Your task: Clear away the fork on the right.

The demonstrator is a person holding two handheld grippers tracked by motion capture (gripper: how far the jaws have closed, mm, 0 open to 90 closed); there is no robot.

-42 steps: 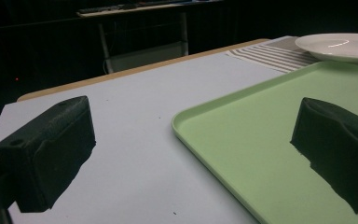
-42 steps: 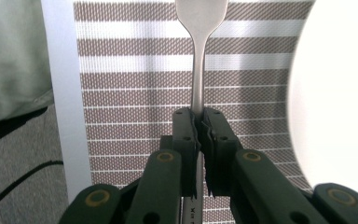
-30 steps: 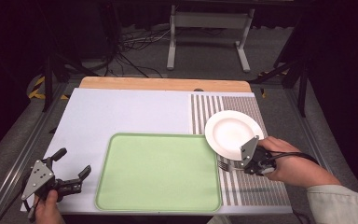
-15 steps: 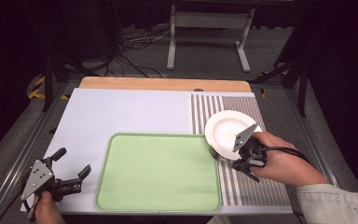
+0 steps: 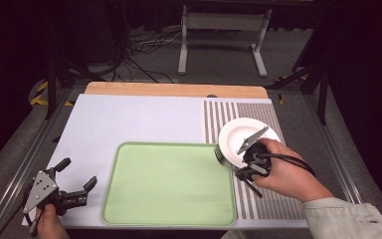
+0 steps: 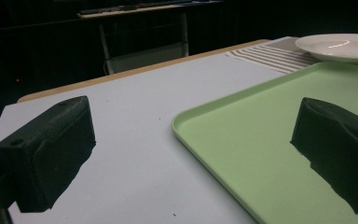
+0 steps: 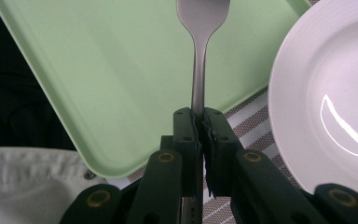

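The right gripper (image 7: 199,126) has its jaws clamped on the slim handle of a metal fork (image 7: 200,56), whose head reaches over the smooth green tray (image 5: 169,184). Just beside lies a round glossy white plate (image 5: 241,134) on a striped mat (image 5: 273,199). The left gripper (image 5: 74,186) rests jaws apart on the pale matte tabletop (image 5: 129,119); beyond, dark floor.
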